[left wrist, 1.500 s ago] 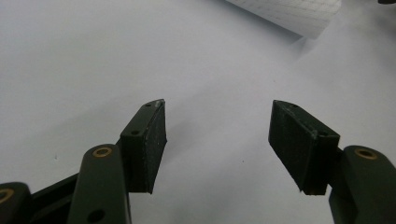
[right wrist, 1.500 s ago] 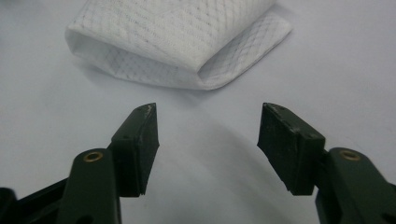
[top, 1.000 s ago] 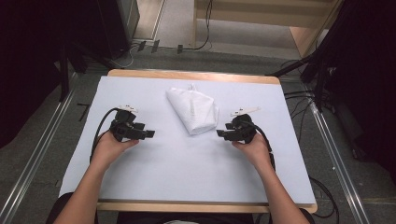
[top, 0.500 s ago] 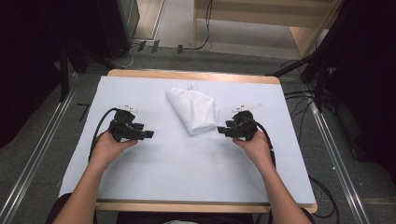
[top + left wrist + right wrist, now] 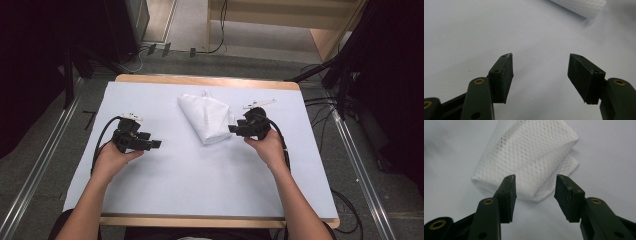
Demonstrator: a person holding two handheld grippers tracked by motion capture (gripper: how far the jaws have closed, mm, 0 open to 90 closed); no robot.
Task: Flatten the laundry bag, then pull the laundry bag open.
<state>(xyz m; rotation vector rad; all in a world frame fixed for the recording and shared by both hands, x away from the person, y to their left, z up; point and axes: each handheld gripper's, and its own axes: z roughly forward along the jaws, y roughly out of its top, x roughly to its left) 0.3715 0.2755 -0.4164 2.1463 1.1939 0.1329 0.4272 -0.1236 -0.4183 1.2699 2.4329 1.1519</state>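
Left gripper [image 5: 150,144]: you hold it at 9 o'clock on the table [image 5: 165,200], jaws spread wide with bare surface between them in the left gripper view [image 5: 540,75], well apart from the cloth.
Right gripper [image 5: 235,129]: you hold it at 3 o'clock, tips just beside the cloth's right edge. Its jaws have just been closing and stand part open; in the right gripper view [image 5: 535,192] nothing lies between the pads yet.
Folded white mesh cloth [image 5: 206,117]: it lies at 12 o'clock, centre-far, folds loose and layered [image 5: 529,157].
Risk, shallow bite: close now and the pads likely meet short of the cloth.
Risk, single layer: pinch the top fold alone and it probably unfolds when lifted.
Risk, drag: push forward low and the bundle may slide.
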